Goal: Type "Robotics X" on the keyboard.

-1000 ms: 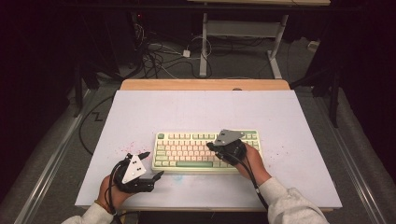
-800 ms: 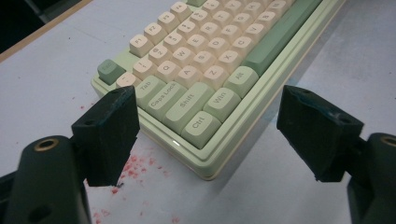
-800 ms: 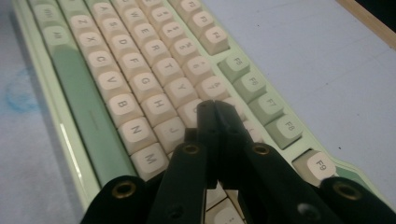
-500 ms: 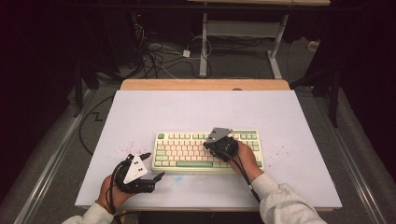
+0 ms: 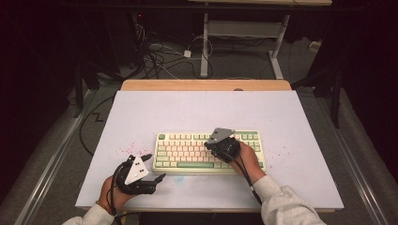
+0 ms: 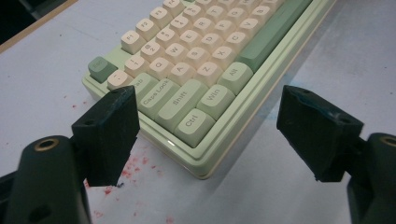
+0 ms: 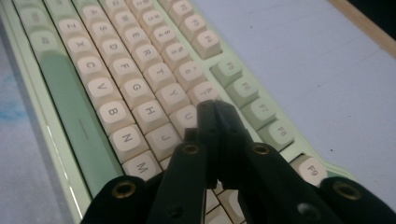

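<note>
Keyboard (image 5: 209,151) on counter (image 5: 197,112) | right hand-held gripper (image 7: 212,112), jaws together, over its keys | left hand-held gripper (image 6: 205,135), jaws apart, beside its corner

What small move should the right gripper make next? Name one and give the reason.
Probably lower the right gripper straight down to press a key. Its jaws are shut into one tip above the keyboard, near the U and I keys, while the left gripper waits open off the keyboard's corner.

The keyboard (image 6: 196,79) keys read Ctrl, Win, Alt, Shift and Caps Lock (at 7 o'clock), with letters Q, W, Z above.
</note>
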Motion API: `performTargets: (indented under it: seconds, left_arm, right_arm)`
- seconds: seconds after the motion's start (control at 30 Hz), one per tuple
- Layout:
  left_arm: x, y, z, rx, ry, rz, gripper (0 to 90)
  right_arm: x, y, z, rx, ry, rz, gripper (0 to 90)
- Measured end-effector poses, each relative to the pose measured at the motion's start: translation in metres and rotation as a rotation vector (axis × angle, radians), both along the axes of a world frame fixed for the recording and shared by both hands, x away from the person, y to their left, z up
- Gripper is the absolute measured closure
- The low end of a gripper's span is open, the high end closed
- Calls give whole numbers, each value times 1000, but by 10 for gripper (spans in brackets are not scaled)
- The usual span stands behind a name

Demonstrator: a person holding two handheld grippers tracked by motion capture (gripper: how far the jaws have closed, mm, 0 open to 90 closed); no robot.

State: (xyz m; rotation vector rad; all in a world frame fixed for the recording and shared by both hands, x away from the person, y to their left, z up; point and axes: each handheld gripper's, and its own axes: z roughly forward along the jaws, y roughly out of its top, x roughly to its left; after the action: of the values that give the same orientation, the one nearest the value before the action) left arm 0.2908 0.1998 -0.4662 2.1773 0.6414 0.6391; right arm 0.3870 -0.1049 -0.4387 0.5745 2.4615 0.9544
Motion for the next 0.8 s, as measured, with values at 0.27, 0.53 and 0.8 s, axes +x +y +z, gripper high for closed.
performTargets:
  seconds: [0.27, 0.53, 0.8]
  left_arm:
    - [0, -2, -1, 22, 9, -5, 206]
    - [1, -1, -1, 24, 6, -1, 206]
    - [1, 0, 0, 28, 4, 2, 206]
  right_arm:
    - [-11, -13, 13, 84, -37, -1, 891]
    - [-17, -21, 18, 117, -51, -8, 852]
    - [-22, -26, 21, 133, -70, -3, 768]
